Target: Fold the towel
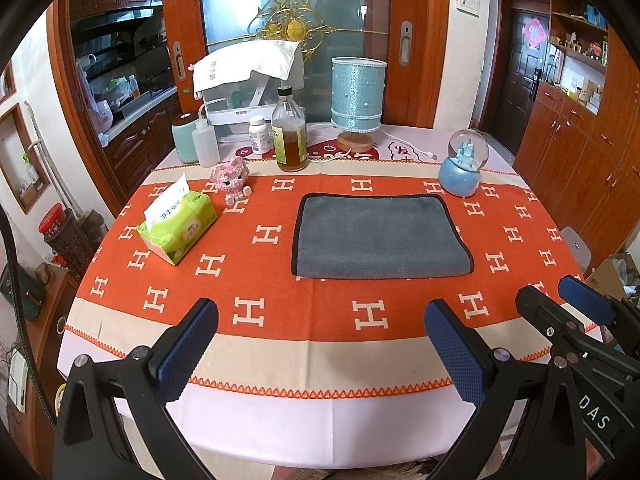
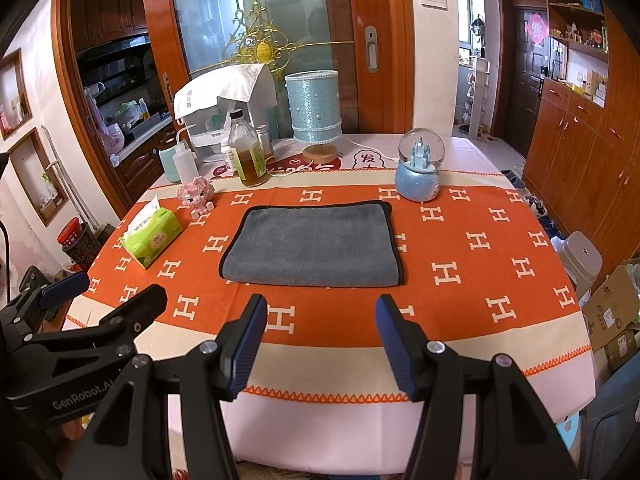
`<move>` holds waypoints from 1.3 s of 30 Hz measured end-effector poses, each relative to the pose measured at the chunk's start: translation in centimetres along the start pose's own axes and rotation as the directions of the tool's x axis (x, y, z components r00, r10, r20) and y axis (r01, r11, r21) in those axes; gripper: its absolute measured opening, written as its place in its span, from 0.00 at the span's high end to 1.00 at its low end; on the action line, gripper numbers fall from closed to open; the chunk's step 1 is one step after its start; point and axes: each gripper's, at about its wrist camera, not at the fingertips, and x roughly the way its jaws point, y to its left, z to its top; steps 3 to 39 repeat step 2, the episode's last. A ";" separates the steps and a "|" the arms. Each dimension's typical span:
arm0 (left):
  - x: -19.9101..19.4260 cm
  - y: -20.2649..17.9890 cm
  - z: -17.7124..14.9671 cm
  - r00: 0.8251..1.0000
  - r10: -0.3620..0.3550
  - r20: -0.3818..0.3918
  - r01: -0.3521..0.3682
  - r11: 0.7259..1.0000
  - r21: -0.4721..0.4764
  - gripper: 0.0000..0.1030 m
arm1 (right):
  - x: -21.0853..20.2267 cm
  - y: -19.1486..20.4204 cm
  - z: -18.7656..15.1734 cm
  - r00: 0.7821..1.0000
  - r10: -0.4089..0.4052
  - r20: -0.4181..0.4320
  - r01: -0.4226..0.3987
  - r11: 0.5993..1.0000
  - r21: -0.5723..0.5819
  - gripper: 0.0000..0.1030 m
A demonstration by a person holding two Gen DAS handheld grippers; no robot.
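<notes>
- My left gripper (image 1: 320, 352) hangs over the table's near edge, jaws spread wide, nothing between them.
- My right gripper (image 2: 322, 346) sits beside it, also released and empty.
- The grey towel (image 1: 380, 236) lies flat, already doubled over, mid-table on the orange cloth (image 1: 280, 312), between the tissue pack (image 1: 176, 226) and snow globe (image 1: 462, 168).

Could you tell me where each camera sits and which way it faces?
Left wrist: on the left gripper at the table's near edge, facing the grey towel; its open fingers show, the right gripper alongside.
Right wrist: on the right gripper, same heading; left gripper alongside.
Shared: towel, tissue pack, snow globe.
</notes>
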 end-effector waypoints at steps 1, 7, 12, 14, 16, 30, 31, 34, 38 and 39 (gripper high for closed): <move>0.0 0.1 -0.1 1.000 0.000 -0.001 0.000 1.000 -0.001 0.01 | 0.0 0.0 0.0 1.000 0.000 0.000 0.000 1.000 0.000 0.45; 0.0 0.1 -0.1 1.000 0.001 -0.001 -0.001 1.000 0.000 0.01 | 0.0 0.0 0.0 1.000 0.000 0.000 0.000 1.000 0.000 0.45; 0.0 0.1 -0.1 1.000 0.001 -0.001 -0.001 1.000 0.000 0.01 | 0.0 0.0 0.0 1.000 0.000 0.000 0.000 1.000 0.000 0.45; 0.0 0.1 -0.1 1.000 0.001 -0.001 -0.001 1.000 0.000 0.01 | 0.0 0.0 0.0 1.000 0.000 0.000 0.000 1.000 0.000 0.45; 0.0 0.1 -0.1 1.000 0.001 -0.001 -0.001 1.000 0.000 0.01 | 0.0 0.0 0.0 1.000 0.000 0.000 0.000 1.000 0.000 0.45; 0.0 0.1 -0.1 1.000 0.001 -0.001 -0.001 1.000 0.000 0.01 | 0.0 0.0 0.0 1.000 0.000 0.000 0.000 1.000 0.000 0.45; 0.0 0.1 -0.1 1.000 0.001 -0.001 -0.001 1.000 0.000 0.01 | 0.0 0.0 0.0 1.000 0.000 0.000 0.000 1.000 0.000 0.45; 0.0 0.1 -0.1 1.000 0.001 -0.001 -0.001 1.000 0.000 0.01 | 0.0 0.0 0.0 1.000 0.000 0.000 0.000 1.000 0.000 0.45; 0.0 0.1 -0.1 1.000 0.001 -0.001 -0.001 1.000 0.000 0.01 | 0.0 0.0 0.0 1.000 0.000 0.000 0.000 1.000 0.000 0.45; 0.0 0.1 -0.1 1.000 0.001 -0.001 -0.001 1.000 0.000 0.01 | 0.0 0.0 0.0 1.000 0.000 0.000 0.000 1.000 0.000 0.45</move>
